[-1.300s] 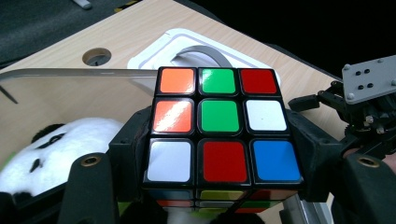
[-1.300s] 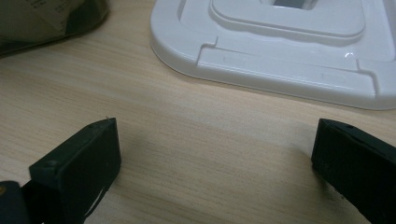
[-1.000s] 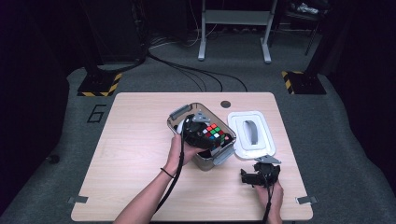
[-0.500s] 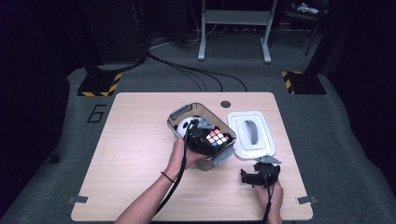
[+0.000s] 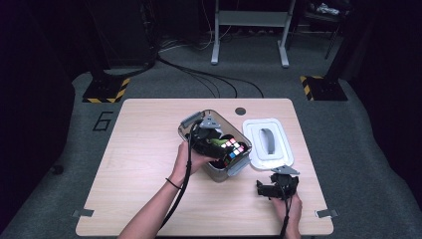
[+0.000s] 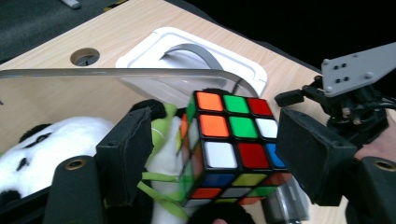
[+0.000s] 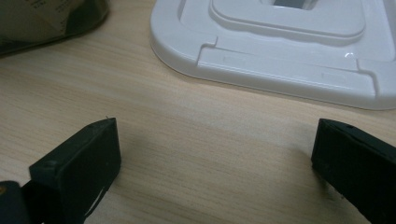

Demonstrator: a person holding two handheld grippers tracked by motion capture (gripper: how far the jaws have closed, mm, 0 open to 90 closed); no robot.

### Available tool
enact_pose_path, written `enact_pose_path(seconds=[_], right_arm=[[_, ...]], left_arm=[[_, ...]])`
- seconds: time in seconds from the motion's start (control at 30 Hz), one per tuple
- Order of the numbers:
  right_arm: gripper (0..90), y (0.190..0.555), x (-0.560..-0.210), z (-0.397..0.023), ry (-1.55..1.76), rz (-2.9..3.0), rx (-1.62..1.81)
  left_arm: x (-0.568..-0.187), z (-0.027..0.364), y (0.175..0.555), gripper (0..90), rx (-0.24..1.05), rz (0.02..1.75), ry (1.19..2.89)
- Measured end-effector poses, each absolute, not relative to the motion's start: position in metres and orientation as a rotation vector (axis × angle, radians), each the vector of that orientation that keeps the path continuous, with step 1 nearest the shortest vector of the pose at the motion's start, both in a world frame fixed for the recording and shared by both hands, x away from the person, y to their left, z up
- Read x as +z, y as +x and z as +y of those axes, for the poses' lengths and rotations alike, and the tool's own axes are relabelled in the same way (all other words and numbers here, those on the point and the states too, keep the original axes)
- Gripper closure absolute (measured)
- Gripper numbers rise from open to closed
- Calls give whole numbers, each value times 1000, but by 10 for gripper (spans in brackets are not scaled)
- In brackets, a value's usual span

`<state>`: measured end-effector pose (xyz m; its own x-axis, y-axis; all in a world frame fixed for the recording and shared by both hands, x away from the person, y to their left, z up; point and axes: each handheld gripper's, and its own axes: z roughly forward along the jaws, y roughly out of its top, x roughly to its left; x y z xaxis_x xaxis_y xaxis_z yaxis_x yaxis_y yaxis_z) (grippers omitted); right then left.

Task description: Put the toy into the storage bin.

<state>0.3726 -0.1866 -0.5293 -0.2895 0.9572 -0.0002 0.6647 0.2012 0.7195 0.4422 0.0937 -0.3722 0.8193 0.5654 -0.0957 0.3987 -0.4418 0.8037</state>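
left gripper [image 6: 212, 154] sits over the clear plastic box [image 5: 191, 124] near the middle of the table [image 5: 139, 149]. puzzle cube [image 6: 229, 144] is between its jaws, in the box, on top of a panda plush toy [image 6: 51, 140]. jaws have just been opening: right pad is touching or nearly touching the cube's side, left pad stands clear with a gap, so the cube is bracketed, not clamped. cube's top face reads orange, green, red / orange, green, white / white, red, blue. green strands from the plush lie against the cube's near side.

in the high view the left gripper [image 5: 214, 142] is on the box with the cube [image 5: 234, 149] at the box's end toward the white lid [image 5: 268, 142], which lies flat on the table just beside the box.

right gripper [image 7: 212, 172] rests low over bare table near the front edge, jaws wide apart, nothing between them, the lid's edge [image 7: 280, 60] ahead of it. same gripper in the high view [image 5: 276, 189], in front of the lid.

only writing readable: a large "6" [image 5: 103, 121] marked on the floor off the table's far left corner. no brand visible on box, lid or cube.
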Motion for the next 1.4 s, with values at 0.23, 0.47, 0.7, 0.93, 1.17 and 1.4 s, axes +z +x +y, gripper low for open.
enact_pose_path(seconds=[0.23, 0.47, 0.7, 0.93, 1.17, 1.4], right_arm=[[4, 373, -529, -187, 1506, 2030, 862], [4, 372, -529, -187, 1506, 2030, 861], [4, 372, -529, -187, 1506, 2030, 861], [4, 373, -529, -187, 1506, 2030, 862], [3, 373, -529, -187, 1506, 2030, 861], [4, 373, -529, -187, 1507, 2030, 862]], left_arm=[[-382, 88, 448, 376, 187, 665, 2158], [-389, 89, 452, 427, 144, 660, 2152], [-393, 91, 453, 426, 121, 673, 2130], [-389, 91, 453, 339, 148, 705, 2123], [-380, 103, 449, 188, 181, 750, 2105], [-371, 132, 443, 149, 249, 783, 2089]])
